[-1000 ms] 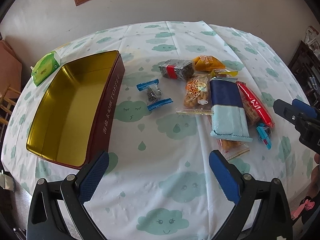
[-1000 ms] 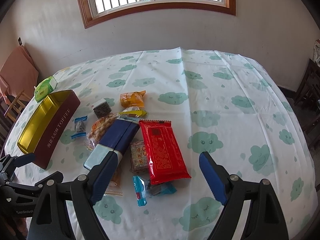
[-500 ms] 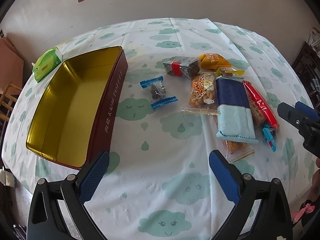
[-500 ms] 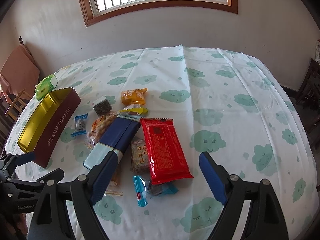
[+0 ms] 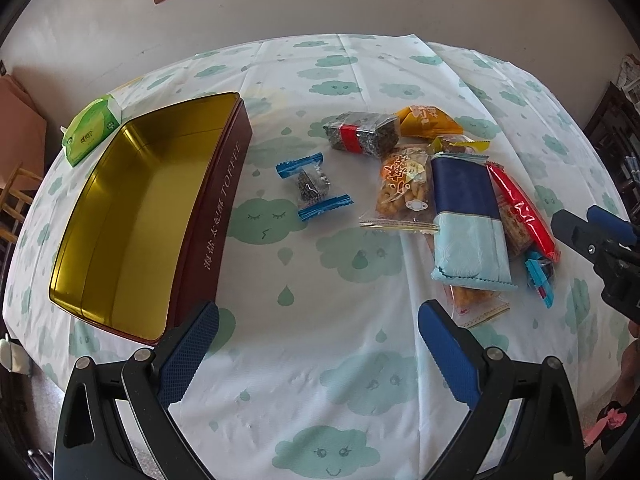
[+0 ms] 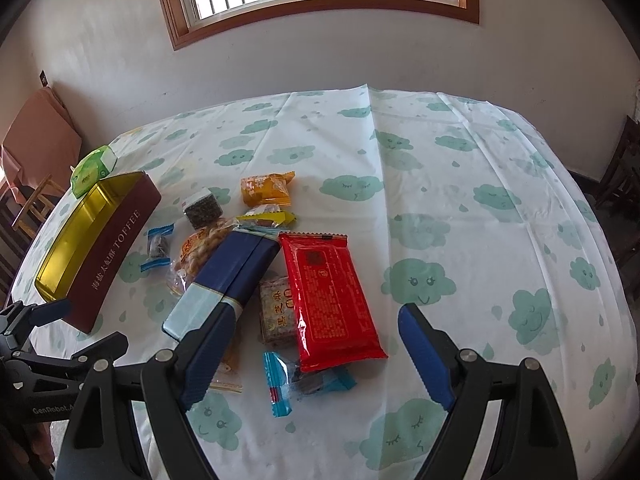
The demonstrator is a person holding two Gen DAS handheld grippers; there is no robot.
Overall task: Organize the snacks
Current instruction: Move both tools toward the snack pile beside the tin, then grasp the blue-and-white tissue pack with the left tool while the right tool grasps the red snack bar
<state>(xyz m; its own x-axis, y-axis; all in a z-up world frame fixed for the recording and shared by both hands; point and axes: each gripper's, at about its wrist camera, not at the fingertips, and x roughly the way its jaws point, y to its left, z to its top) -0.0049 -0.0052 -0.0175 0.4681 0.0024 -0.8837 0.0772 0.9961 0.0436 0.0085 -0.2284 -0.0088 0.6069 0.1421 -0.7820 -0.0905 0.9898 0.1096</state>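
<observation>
An open maroon toffee tin (image 5: 132, 220) with a gold, empty inside lies at the left; it also shows in the right wrist view (image 6: 96, 244). Several snacks lie in a pile on the cloud-print tablecloth: a blue-ended candy (image 5: 314, 191), a dark block with a red band (image 5: 362, 136), an orange packet (image 5: 428, 120), a clear bag of fried snacks (image 5: 404, 190), a navy and pale blue pack (image 5: 468, 216) and a red pack (image 6: 330, 296). My left gripper (image 5: 318, 352) is open and empty, near the tin's front corner. My right gripper (image 6: 316, 352) is open and empty over the red pack's near end.
A green tissue pack (image 5: 91, 131) lies behind the tin. A small blue-wrapped candy (image 6: 304, 380) lies by the red pack. A wooden chair (image 6: 36, 200) stands at the left, dark furniture (image 5: 612, 128) at the right. The table edge runs close below both grippers.
The left gripper has moved slightly forward and left, so the tin and snacks sit a little closer. The right gripper has barely moved. Both stay open.
</observation>
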